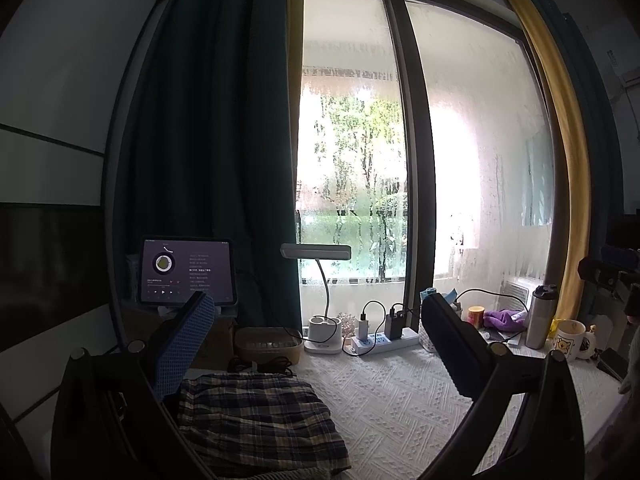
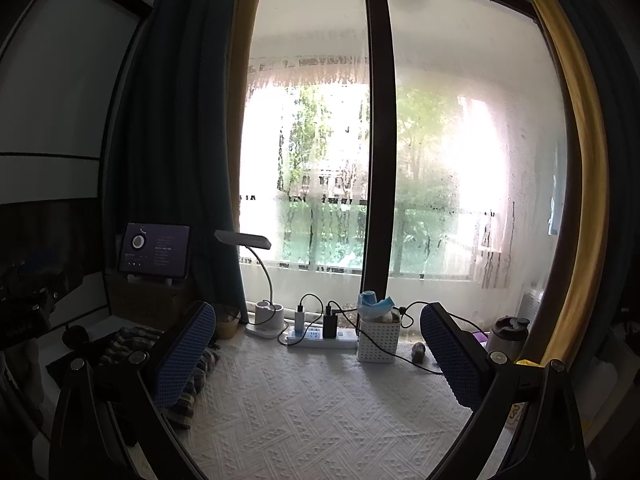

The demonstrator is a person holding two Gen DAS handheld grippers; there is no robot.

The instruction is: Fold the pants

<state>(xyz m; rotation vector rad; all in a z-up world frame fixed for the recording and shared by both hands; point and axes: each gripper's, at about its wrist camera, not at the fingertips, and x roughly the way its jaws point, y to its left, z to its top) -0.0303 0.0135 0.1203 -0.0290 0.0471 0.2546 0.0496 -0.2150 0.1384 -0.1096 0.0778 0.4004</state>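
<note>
Dark plaid pants (image 1: 256,424) lie bunched on the white textured cloth (image 1: 400,400), low and left in the left wrist view, just in front of my left gripper (image 1: 316,320). That gripper is open and holds nothing; its left blue pad (image 1: 188,344) hangs above the pants' edge. In the right wrist view the same pants (image 2: 136,340) lie at the left, partly hidden behind the left finger (image 2: 184,356). My right gripper (image 2: 320,324) is open and empty, raised over the white cloth (image 2: 320,408).
Along the window sill stand a tablet (image 1: 186,272), a desk lamp (image 1: 324,328), a power strip (image 1: 384,340) with chargers, a white basket (image 2: 378,338), a steel flask (image 1: 540,316) and a mug (image 1: 570,338). A small wicker box (image 1: 268,346) sits behind the pants.
</note>
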